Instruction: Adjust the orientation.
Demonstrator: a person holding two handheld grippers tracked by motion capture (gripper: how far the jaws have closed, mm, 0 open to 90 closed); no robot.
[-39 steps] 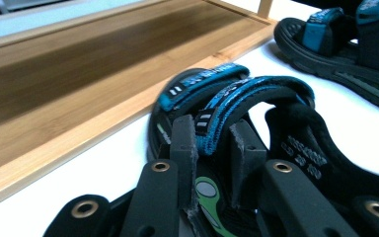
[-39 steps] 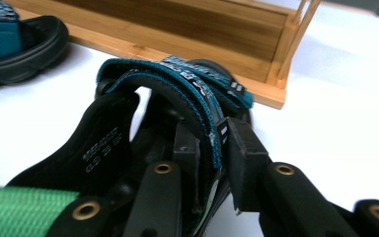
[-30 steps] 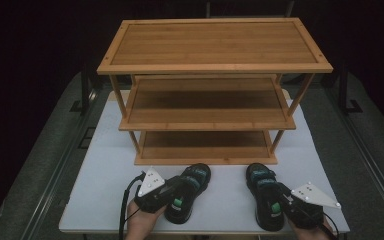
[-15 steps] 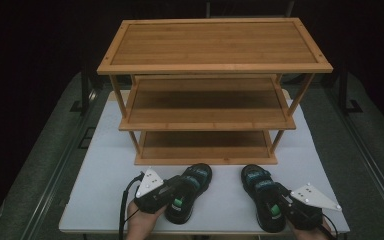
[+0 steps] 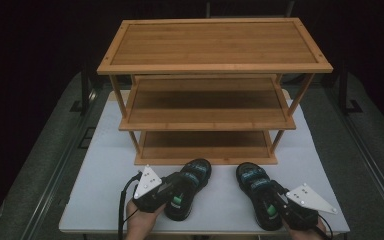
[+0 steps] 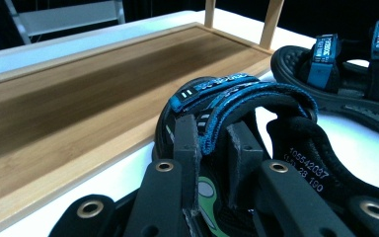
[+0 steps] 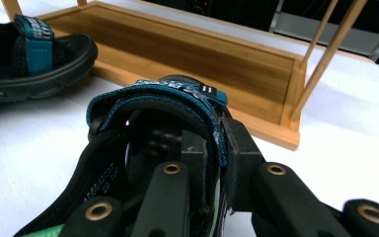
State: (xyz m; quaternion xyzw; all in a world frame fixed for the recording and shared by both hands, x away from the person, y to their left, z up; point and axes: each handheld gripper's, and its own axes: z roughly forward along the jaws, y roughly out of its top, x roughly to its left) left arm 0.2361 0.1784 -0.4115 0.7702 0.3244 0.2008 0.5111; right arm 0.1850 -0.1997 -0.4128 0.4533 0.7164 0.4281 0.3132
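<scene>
While all three tiers of the wooden shoe rack (image 5: 215, 120) at twelve o'clock stand bare, the left gripper (image 5: 166, 187) and right gripper (image 5: 278, 201) each clench a strap of a black sandal, left sandal (image 5: 186, 192) and right sandal (image 5: 258, 199), both at six o'clock on the white bench (image 5: 105, 165), so shelving seemingly remains.

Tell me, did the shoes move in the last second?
Yes, a little. The right sandal, clamped by its strap in the right gripper, slid forward toward the wooden rack. The left sandal, held the same way by the left gripper, barely crept forward. Nothing was let go. The rack and the table stayed put.
</scene>
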